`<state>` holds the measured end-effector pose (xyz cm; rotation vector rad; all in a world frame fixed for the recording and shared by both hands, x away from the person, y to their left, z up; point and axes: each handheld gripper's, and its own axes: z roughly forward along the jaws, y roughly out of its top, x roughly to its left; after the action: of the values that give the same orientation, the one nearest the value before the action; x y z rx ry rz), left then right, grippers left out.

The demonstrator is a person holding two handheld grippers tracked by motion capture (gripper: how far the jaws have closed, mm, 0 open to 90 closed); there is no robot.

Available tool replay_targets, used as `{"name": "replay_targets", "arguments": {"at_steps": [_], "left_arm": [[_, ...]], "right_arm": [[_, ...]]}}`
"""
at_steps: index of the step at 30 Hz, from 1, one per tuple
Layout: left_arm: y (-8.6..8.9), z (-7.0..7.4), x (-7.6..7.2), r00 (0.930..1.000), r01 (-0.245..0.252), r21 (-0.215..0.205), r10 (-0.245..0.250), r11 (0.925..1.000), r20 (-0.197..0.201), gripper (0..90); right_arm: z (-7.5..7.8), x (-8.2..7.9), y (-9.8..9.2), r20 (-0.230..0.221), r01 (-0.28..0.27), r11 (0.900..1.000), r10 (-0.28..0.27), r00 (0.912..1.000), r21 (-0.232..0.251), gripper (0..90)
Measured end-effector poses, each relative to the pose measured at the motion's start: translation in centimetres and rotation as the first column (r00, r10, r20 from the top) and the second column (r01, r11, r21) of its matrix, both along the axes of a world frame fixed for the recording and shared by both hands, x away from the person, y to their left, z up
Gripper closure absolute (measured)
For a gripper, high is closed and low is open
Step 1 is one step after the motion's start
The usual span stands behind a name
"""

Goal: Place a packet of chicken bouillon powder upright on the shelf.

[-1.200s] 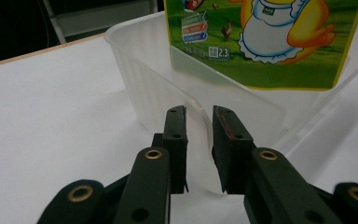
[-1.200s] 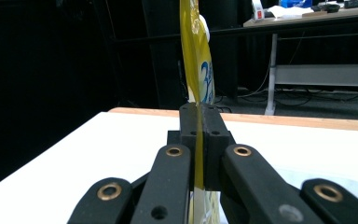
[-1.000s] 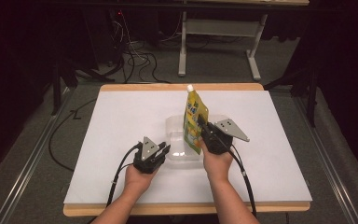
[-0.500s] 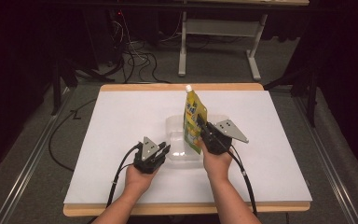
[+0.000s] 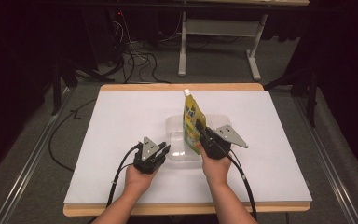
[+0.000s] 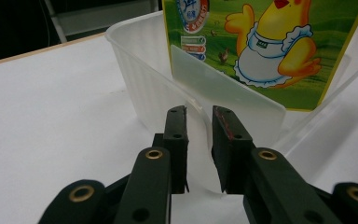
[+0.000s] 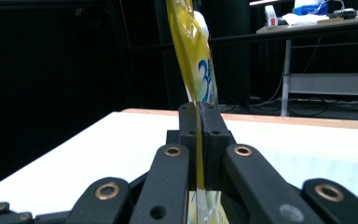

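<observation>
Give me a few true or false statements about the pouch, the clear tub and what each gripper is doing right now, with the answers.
1. The right gripper is clamped on the yellow pouch. True.
2. The pouch lies flat on the table. False: it stands upright in the clear plastic tub.
3. The left gripper has its fingers on either side of the tub's wall. True.
4. The tub sits on bare wood. False: it sits on the white sheet.
5. The pouch shows a cartoon chick. True.

I count one pouch (image 5: 193, 120), one clear tub (image 5: 175, 126), and one white sheet (image 5: 121, 121) on one table (image 5: 177, 87). Two grippers: left (image 5: 164, 150), right (image 5: 200, 130). Two hands: left (image 5: 137, 178), right (image 5: 216, 169).
</observation>
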<state>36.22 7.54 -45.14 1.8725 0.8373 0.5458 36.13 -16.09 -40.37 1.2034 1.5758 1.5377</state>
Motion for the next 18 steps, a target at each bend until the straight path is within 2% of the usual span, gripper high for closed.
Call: {"name": "replay_targets", "arguments": {"at_steps": [8,18], "left_arm": [[0.0,0.0,0.0,1.0,0.001,0.003,-0.001,1.0,0.001,76.5],[0.0,0.1,0.0,1.0,0.005,0.01,-0.005,0.9999,0.001,76.4]], "right_arm": [[-0.5,-0.8,-0.3,-0.031,-0.014,0.999,0.013,0.9994,-0.043,89.5],[-0.9,-1.3,-0.1,-0.029,-0.021,0.997,0.019,0.9994,-0.073,88.9]]}}
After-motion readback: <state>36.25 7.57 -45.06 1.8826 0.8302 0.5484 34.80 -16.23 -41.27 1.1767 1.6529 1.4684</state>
